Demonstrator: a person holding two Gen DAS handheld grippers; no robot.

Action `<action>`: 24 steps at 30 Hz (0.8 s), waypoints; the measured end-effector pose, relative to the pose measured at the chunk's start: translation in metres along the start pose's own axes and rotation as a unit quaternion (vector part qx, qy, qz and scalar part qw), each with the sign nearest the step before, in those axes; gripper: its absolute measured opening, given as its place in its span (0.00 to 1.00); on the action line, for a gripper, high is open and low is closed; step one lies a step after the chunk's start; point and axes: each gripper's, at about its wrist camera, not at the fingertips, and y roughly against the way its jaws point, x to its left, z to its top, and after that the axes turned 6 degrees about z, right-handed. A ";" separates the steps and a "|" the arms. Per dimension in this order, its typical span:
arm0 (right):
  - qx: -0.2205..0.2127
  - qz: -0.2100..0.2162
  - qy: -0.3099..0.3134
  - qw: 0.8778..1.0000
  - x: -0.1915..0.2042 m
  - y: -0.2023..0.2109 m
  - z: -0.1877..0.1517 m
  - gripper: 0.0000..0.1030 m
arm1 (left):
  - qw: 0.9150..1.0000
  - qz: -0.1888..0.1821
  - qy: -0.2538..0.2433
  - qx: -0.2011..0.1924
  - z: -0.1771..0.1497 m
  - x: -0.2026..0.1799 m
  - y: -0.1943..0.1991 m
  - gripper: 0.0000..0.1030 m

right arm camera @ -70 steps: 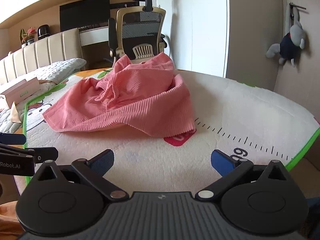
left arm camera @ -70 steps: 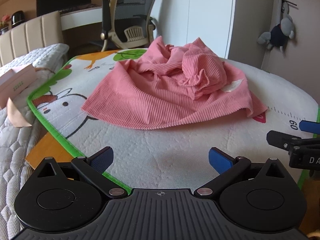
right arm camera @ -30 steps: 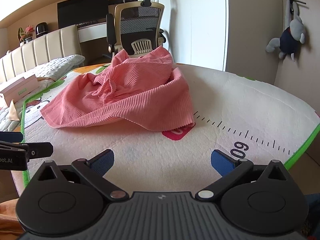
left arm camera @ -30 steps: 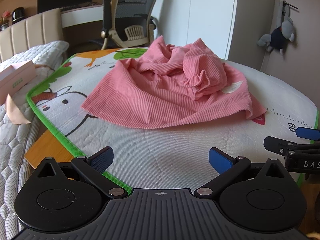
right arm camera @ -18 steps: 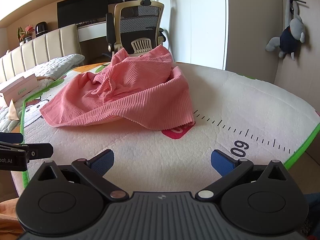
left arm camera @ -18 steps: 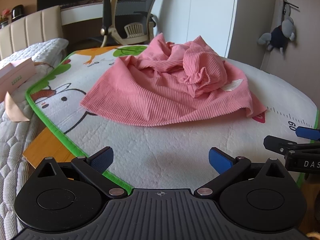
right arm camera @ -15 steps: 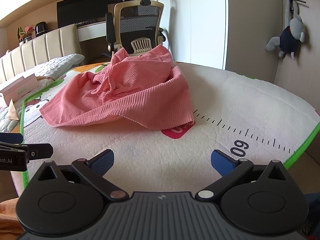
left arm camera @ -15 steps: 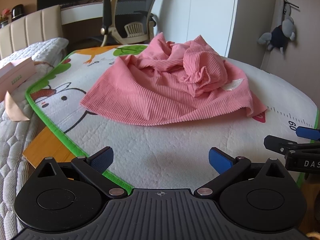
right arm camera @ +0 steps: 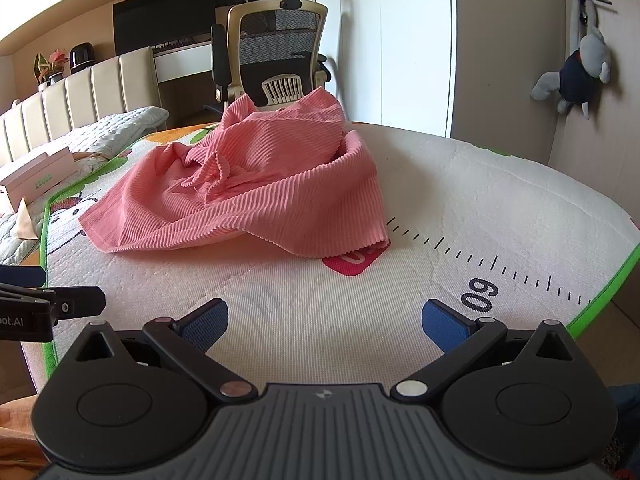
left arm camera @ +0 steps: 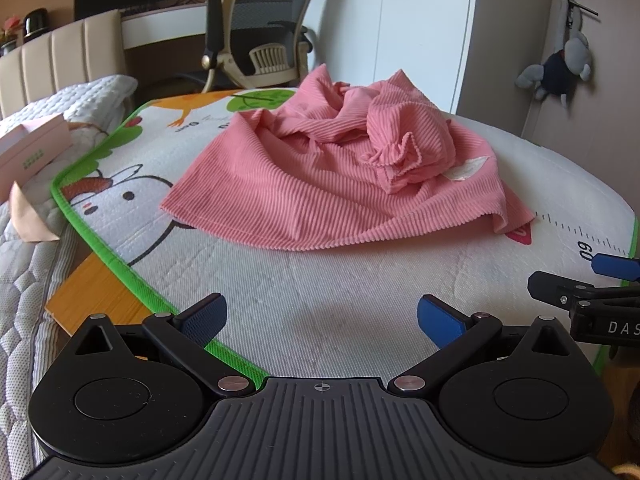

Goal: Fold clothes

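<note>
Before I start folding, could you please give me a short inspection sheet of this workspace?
Surface: printed play mat with green edging, laid flat.
Job's things: pink ribbed garment, crumpled in a heap on the mat.
Clutter: pink box off the mat.
Grippers: left gripper open, empty; right gripper open, empty; both short of the garment.
Cables: nothing seen.
Surroundings: office chair, stuffed toy hanging on the wall.

Garment (left arm camera: 320,184): pink, ribbed. Mat (left arm camera: 320,312) beneath: white, green border, cartoon print, black ruler marks. Gripper pads (right arm camera: 442,325): blue. Box (left arm camera: 32,152), far left: pale pink.
</note>
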 end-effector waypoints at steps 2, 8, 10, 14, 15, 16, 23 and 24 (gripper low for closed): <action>0.000 0.000 0.000 1.000 0.000 0.000 0.000 1.00 | 1.000 0.000 0.000 0.000 0.000 0.000 0.000 1.00; 0.004 0.003 -0.001 1.000 -0.001 -0.002 0.000 1.00 | 1.000 0.001 -0.002 0.002 0.001 0.000 -0.001 1.00; 0.005 0.006 -0.002 1.000 -0.002 -0.002 0.000 1.00 | 1.000 0.001 -0.003 0.004 0.003 0.000 -0.001 1.00; -0.008 0.027 -0.005 1.000 -0.011 -0.003 0.011 1.00 | 1.000 -0.012 0.000 0.006 0.016 0.007 -0.008 1.00; -0.011 0.034 -0.011 0.999 -0.015 -0.004 0.016 1.00 | 1.000 -0.018 0.002 0.006 0.023 0.011 -0.012 1.00; -0.013 0.043 -0.020 0.999 -0.022 -0.006 0.021 1.00 | 1.000 -0.022 0.009 0.008 0.032 0.016 -0.018 1.00; 0.036 0.112 -0.133 0.984 -0.072 -0.036 0.032 1.00 | 0.997 -0.072 0.040 0.009 0.088 0.039 -0.062 1.00; 0.037 0.121 -0.142 0.982 -0.075 -0.039 0.032 1.00 | 0.996 -0.081 0.042 0.008 0.096 0.042 -0.068 1.00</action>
